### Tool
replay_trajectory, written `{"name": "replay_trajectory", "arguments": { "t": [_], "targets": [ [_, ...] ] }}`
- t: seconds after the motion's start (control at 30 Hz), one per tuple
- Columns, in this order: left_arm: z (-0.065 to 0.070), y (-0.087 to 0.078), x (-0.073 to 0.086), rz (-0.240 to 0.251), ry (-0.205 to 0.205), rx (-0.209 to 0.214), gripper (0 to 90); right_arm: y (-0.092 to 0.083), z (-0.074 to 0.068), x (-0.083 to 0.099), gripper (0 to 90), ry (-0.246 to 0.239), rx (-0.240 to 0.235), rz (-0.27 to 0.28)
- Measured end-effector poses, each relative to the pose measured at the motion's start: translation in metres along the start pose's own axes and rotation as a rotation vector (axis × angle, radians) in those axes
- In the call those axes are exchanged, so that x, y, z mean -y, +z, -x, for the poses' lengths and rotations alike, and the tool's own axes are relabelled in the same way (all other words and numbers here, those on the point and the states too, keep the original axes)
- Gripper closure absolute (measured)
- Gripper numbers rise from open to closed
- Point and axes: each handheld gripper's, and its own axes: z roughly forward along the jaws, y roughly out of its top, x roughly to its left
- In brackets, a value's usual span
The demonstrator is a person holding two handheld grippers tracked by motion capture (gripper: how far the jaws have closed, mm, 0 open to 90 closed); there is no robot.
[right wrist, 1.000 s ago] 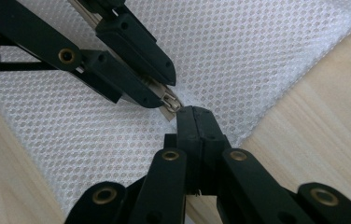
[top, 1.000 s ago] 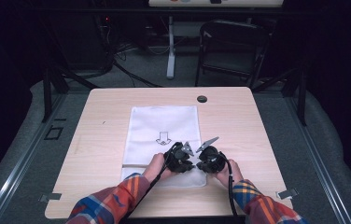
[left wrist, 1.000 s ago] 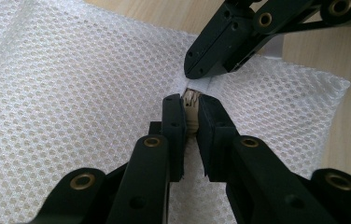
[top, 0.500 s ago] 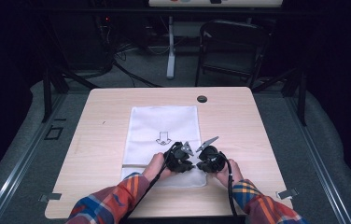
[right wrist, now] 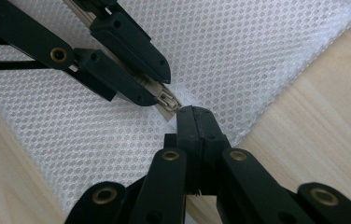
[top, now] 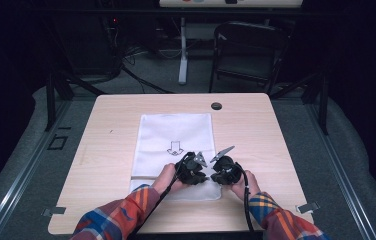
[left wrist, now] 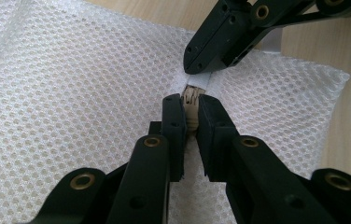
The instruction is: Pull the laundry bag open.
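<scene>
A white mesh bag (top: 175, 150) lies flat at the centre of the tabletop (top: 106, 130) in the high view, and both grippers meet at its near edge, low and just right of centre. In the left gripper view, the left gripper (left wrist: 192, 105) is clamped on the bag's small beige zipper pull (left wrist: 193, 99) at the frame's centre. In the right gripper view, the right gripper (right wrist: 193, 113) has its jaws pressed together on the mesh just beside that pull.
</scene>
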Motion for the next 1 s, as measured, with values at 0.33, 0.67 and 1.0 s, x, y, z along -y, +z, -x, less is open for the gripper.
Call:
{"name": "replay_trajectory", "arguments": {
  "t": [0.33,0.67,1.0],
  "targets": [
    [-0.008,-0.007,0.008,-0.008,-0.019,0.001,81.3,0.0,0.0,-0.001,90.0,-0.002,0.004,-0.007],
    [-0.009,-0.005,0.012,0.021,-0.026,0.015,81.0,-0.001,0.001,-0.001,90.0,-0.015,-0.013,0.005],
    [-0.006,-0.004,0.012,0.026,-0.013,0.028,81.1,0.005,-0.006,-0.005,90.0,0.015,-0.016,0.061]
  ]
}}
